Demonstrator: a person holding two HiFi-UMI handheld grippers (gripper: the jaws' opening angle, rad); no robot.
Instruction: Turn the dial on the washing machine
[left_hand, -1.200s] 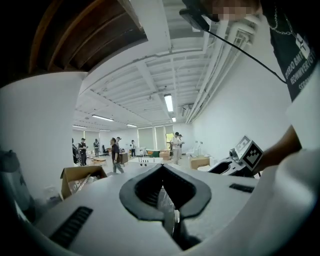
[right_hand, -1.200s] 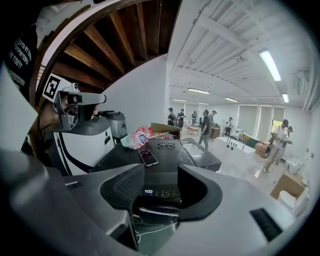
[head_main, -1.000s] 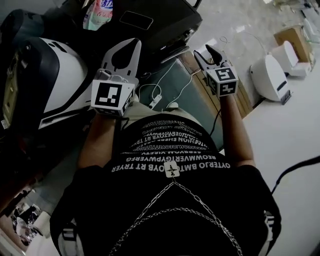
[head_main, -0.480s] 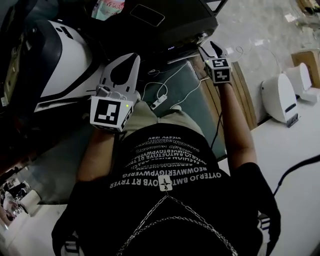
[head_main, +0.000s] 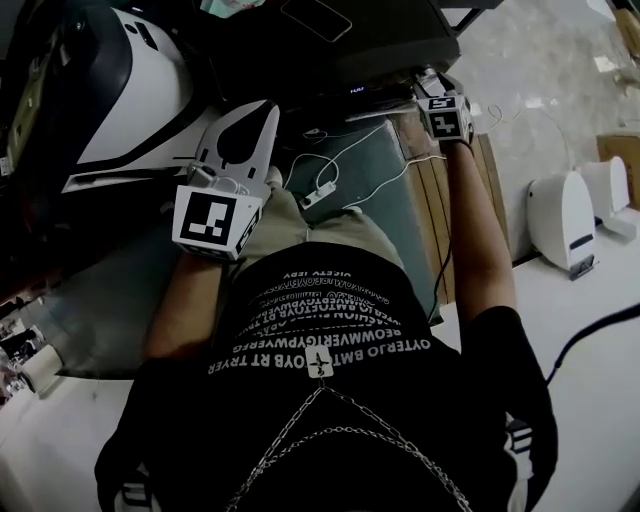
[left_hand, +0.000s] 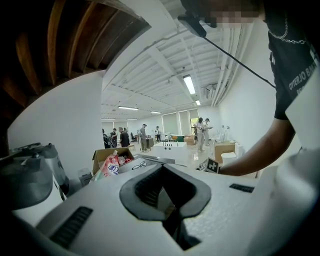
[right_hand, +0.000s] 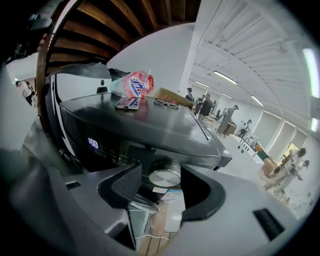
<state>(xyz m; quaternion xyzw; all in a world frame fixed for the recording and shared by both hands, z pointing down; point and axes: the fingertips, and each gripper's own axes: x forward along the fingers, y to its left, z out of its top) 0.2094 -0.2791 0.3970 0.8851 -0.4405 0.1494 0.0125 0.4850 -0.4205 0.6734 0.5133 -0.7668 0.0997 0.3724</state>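
Note:
The dark grey washing machine (head_main: 340, 45) stands in front of me, and its control panel shows a lit display (right_hand: 93, 143). A round silver dial (right_hand: 165, 176) sits on that panel. My right gripper (right_hand: 161, 186) is right at the dial, which lies between the two tips without the pads touching it; the jaws are opening. In the head view the right gripper (head_main: 432, 82) reaches the machine's front edge. My left gripper (head_main: 260, 108) hangs lower at the left, away from the machine, its tips together and nothing in them.
A phone (right_hand: 127, 103), glasses (right_hand: 165, 103) and a red-and-white bag (right_hand: 134, 82) lie on the machine's top. A white-and-dark appliance (head_main: 130, 80) stands at the left. White cables with a power strip (head_main: 318, 196) run over the floor. A white device (head_main: 563, 215) stands at the right.
The right gripper has moved forward and up to the machine's control panel. The left gripper has barely shifted. The head camera has leaned further over the machine.

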